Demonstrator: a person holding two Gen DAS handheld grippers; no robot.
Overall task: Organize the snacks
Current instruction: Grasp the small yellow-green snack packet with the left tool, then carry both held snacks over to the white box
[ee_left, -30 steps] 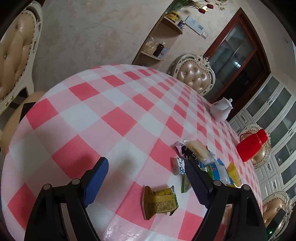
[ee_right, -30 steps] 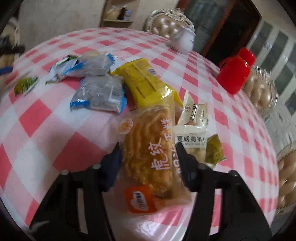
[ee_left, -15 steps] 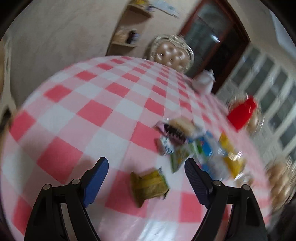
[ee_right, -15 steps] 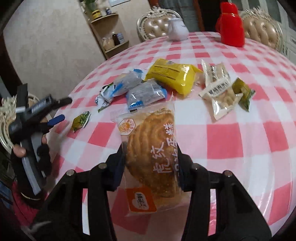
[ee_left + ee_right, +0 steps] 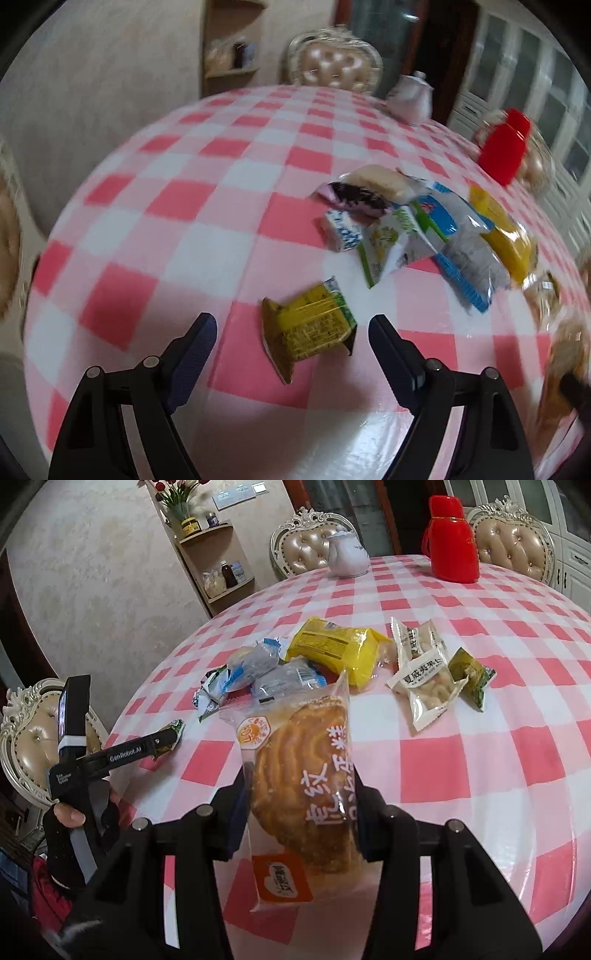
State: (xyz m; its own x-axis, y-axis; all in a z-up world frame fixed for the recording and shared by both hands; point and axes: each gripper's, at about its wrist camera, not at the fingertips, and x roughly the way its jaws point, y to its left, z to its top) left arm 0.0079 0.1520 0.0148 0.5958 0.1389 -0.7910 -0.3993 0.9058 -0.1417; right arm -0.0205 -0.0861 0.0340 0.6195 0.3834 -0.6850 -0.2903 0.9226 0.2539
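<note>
My right gripper point(image 5: 301, 805) is shut on a clear packet holding a round golden pastry point(image 5: 303, 786) and holds it above the checked table. My left gripper point(image 5: 291, 332) is open, low over the table, with a small green-yellow snack packet point(image 5: 308, 326) lying between its fingers. It also shows in the right wrist view point(image 5: 162, 738), over the same packet point(image 5: 173, 729). A heap of snacks lies beyond: grey-blue packets point(image 5: 258, 668), a yellow bag point(image 5: 336, 648), a white nut packet point(image 5: 424, 679), a green packet point(image 5: 471, 672).
A red thermos point(image 5: 452, 541) and a white teapot point(image 5: 347, 555) stand at the table's far side. Padded chairs point(image 5: 513, 542) ring the round table point(image 5: 498, 760). A corner shelf point(image 5: 214, 565) stands against the wall.
My right gripper has lifted the pastry packet higher and pulled back from the heap. My left gripper has swung right and closed in on the green-yellow packet, which now lies between its fingers.
</note>
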